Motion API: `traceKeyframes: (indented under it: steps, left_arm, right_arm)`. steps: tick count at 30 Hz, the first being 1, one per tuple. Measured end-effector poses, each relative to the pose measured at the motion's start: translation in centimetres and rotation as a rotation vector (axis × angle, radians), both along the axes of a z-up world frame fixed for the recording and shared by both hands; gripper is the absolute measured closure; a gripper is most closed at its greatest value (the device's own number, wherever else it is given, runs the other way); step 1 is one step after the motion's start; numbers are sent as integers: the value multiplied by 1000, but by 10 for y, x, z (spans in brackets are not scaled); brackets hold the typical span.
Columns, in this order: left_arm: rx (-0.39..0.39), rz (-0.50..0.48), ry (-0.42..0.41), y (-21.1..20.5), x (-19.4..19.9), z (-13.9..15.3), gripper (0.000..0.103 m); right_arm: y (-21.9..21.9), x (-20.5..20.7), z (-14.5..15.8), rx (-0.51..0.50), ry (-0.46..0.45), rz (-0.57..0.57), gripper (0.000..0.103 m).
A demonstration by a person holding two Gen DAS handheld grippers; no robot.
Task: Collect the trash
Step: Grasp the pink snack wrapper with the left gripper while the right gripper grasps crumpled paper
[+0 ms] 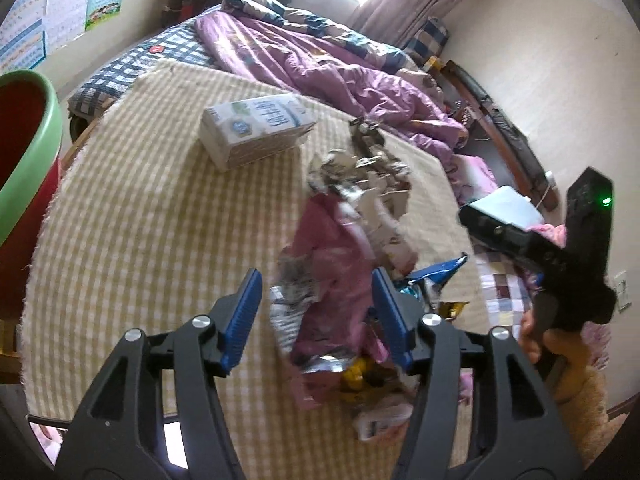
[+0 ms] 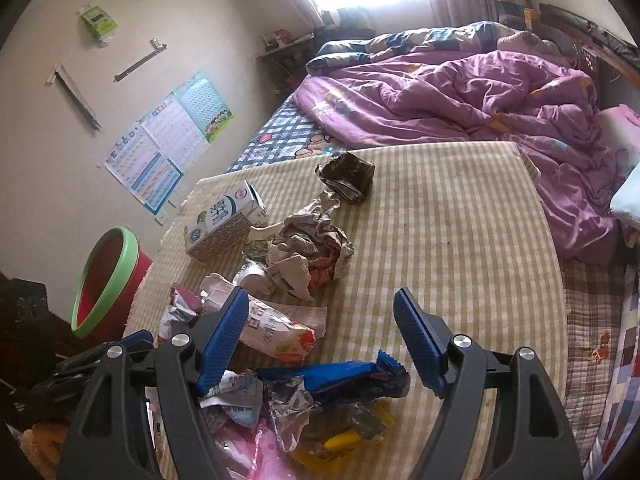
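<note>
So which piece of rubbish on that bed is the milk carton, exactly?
Find the yellow checked mat spread over the bed, then the heap of wrappers along its left side. The milk carton lies on its side at the heap's far left end, nearest the red bin with the green rim. It is the only stiff, box-shaped thing there; everything else is crumpled.

White and blue milk carton [image 2: 224, 224] lying on the checked mat: large Chinese characters on its side, blurred; reading uncertain. White, pink and red snack wrapper [image 2: 276, 328]: Chinese characters printed, not legible. Colourful wall charts [image 2: 168, 148]: grids of small print, too small to read. No other text readable.
</note>
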State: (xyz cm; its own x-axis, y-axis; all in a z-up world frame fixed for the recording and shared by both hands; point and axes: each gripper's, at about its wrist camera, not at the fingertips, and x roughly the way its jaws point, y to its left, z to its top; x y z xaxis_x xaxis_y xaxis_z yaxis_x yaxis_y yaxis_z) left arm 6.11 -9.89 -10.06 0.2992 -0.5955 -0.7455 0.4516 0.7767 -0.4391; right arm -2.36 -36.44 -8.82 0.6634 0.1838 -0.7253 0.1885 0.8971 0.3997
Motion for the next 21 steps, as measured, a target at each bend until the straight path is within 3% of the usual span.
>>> traceKeyframes:
  steps: [5, 12, 18, 21]
  left_arm:
    - [-7, -14, -8, -5, 1, 5, 49]
    - [74, -12, 57, -9, 2, -21, 49]
    - [91, -26, 81, -11, -4, -34, 49]
    - [76, -26, 88, -8, -5, -35, 64]
  right_arm:
    - [-2, -3, -2, 8, 5, -8, 30]
    - [3, -1, -3, 7, 11, -8, 30]
    - [8, 16, -5, -16, 30, 18, 30]
    - [6, 31, -6, 0, 33, 23, 30]
